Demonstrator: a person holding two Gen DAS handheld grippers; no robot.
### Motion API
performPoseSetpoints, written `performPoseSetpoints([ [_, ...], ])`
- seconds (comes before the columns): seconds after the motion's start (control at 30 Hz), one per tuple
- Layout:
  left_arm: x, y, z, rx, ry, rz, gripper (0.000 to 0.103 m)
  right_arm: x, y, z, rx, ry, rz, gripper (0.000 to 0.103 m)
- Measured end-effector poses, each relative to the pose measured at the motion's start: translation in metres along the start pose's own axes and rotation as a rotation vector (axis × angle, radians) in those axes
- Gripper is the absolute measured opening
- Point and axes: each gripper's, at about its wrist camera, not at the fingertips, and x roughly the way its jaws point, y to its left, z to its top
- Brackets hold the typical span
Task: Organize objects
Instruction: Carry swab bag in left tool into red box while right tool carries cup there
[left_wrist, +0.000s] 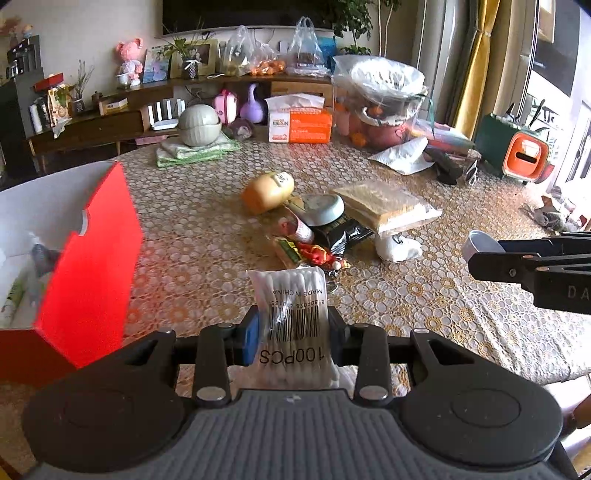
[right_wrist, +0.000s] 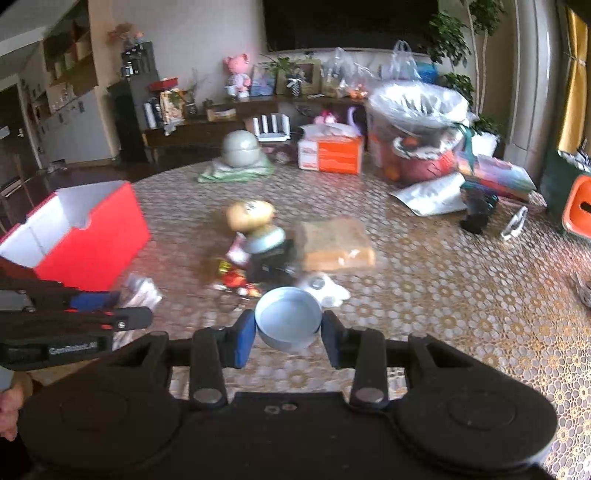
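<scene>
We see the left hand-held gripper (left_wrist: 293, 328) clamped on a cotton swab pack (left_wrist: 291, 325), red box (left_wrist: 88, 258) near left. Right hand-held gripper (right_wrist: 288, 332) pinches a round blue lid (right_wrist: 288, 321). A clutter pile (left_wrist: 317, 229) lies ahead, mid-desk (left_wrist: 424, 295).

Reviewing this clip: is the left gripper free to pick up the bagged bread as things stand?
Probably not. The left gripper is shut on a cotton swab pack, so its jaws are occupied. The bagged bread lies uncovered on the table, beyond a pile of snack packets.
</scene>
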Motion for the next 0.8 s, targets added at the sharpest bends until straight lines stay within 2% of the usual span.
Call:
performPoseSetpoints([
  [0.47,-0.058,0.05,-0.001,-0.031,-0.025,-0.02,0.035,-0.026,0.086,0.018,-0.11,-0.036,0.09,0.038],
  [0.8,-0.093,0.1,0.005,-0.044,-0.07,0.019,0.035,-0.023,0.148,0.036,-0.198,-0.053,0.166,0.038],
])
